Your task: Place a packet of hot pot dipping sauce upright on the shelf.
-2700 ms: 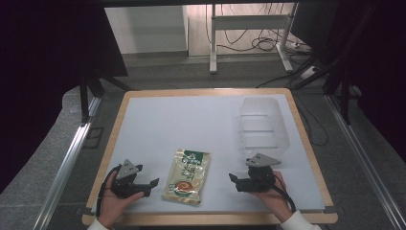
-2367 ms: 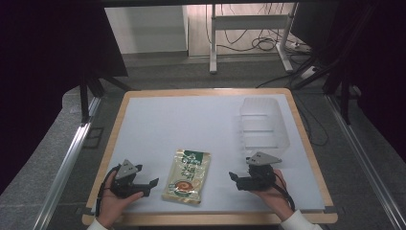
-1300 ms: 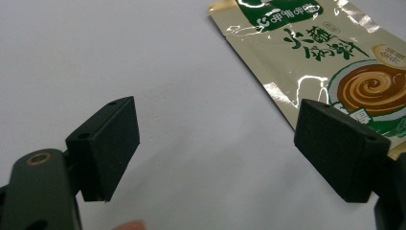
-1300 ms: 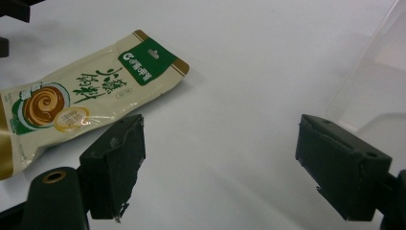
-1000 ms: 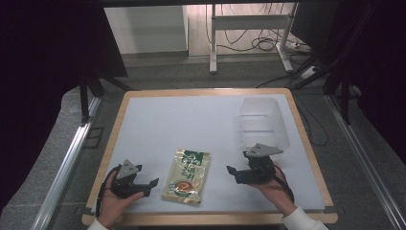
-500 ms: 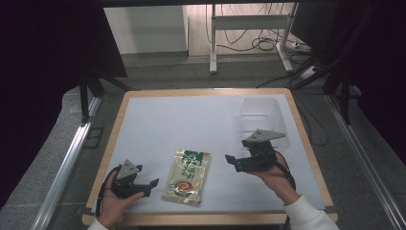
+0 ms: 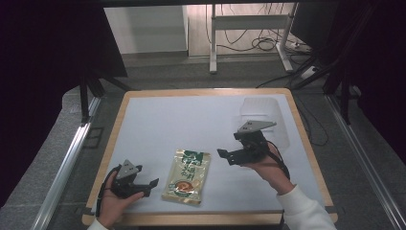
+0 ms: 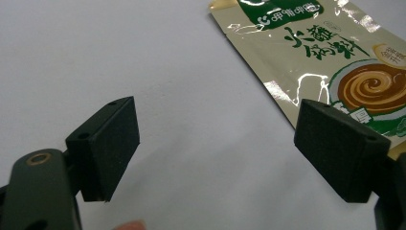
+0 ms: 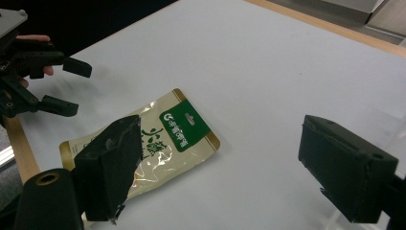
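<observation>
My left tool [image 7: 146,184] sits low over the white surface [image 7: 191,124], jaws spread wide with nothing between them — the sauce pouch [image 7: 186,175] (green header, a brown swirl printed on it) lies flat just off its right jaw. My right tool [image 7: 229,156] is lifted, also wide and empty, with the pouch ahead of its left jaw. A clear plastic container [image 7: 262,112] sits just behind that tool.

Left gripper [image 7: 152,182] low at lower left, jaws spread wide, right gripper [image 7: 223,156] raised right of centre, jaws parted
</observation>
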`<state>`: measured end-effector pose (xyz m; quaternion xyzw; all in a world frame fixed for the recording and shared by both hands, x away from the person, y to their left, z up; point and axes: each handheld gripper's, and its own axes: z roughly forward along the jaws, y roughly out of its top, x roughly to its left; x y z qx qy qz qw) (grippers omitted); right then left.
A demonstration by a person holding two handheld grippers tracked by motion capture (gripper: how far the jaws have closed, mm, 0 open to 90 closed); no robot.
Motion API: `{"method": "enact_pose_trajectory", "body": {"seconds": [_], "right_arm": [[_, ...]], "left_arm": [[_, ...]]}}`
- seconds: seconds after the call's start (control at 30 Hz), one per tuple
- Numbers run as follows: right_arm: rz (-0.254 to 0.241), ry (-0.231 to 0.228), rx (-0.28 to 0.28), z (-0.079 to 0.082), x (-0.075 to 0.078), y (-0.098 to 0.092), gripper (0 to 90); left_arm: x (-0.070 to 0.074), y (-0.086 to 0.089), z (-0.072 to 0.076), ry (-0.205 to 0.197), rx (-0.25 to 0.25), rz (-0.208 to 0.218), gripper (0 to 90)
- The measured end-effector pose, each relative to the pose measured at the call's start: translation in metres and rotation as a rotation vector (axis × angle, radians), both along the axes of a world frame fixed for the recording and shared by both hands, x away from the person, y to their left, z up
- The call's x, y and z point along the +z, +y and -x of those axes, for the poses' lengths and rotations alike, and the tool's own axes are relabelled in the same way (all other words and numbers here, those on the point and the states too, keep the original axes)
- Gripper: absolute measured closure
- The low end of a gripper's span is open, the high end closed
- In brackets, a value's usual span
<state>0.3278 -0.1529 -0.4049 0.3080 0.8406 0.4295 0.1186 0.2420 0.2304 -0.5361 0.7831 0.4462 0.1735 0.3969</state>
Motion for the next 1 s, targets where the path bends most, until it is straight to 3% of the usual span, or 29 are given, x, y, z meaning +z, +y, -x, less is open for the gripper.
{"method": "enact_pose_trajectory", "body": {"seconds": [0.43,1.0], "right_arm": [[0.004,0.012,0.037,-0.015,0.003,0.019,15.1],[0.043,0.054,0.076,-0.025,-0.013,0.036,15.8]], "left_arm": [[-0.001,0.0,0.0,0.004,-0.001,-0.005,15.8],[-0.001,-0.002,0.0,0.006,-0.01,-0.007,15.8]]}}
